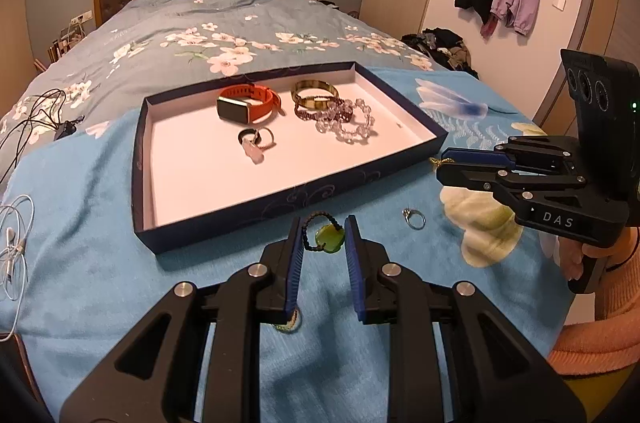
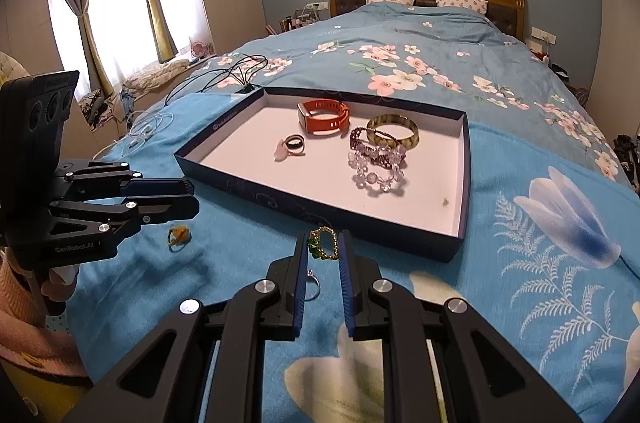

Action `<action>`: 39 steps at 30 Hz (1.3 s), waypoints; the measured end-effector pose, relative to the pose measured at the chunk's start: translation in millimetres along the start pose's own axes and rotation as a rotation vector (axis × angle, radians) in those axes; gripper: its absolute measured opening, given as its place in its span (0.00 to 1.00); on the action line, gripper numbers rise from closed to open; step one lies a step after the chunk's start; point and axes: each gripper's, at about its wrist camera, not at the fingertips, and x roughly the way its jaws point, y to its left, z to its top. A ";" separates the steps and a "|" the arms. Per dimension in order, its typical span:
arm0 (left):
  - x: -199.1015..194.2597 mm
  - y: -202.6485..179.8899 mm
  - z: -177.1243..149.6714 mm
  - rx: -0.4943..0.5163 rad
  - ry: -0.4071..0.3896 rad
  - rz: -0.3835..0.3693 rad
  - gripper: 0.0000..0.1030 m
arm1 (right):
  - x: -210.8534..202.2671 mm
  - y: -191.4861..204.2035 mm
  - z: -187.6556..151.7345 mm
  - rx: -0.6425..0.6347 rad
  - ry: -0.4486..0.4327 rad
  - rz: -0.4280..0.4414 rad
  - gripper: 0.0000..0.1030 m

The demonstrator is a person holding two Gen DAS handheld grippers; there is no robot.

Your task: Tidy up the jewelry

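Jewelry tray (image 1: 144,159) lies on the bed, holding an orange watch (image 1: 248,103) and bracelets. In the left wrist view, the left gripper (image 1: 322,235) has its jaws apart around a green pendant (image 1: 330,239), not gripping. In the right wrist view, the right gripper (image 2: 323,243) stands with jaws apart about a gold chain (image 2: 326,243) beside the tray (image 2: 464,183).
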 end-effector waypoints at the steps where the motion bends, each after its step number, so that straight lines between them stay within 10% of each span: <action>1: -1.1 0.2 0.8 0.001 -0.004 0.001 0.20 | 0.0 0.0 1.0 0.000 -0.003 0.001 0.13; 39: 7.2 11.8 48.6 0.011 -0.061 0.049 0.20 | 13.0 -7.8 39.1 -0.013 -0.054 -0.002 0.13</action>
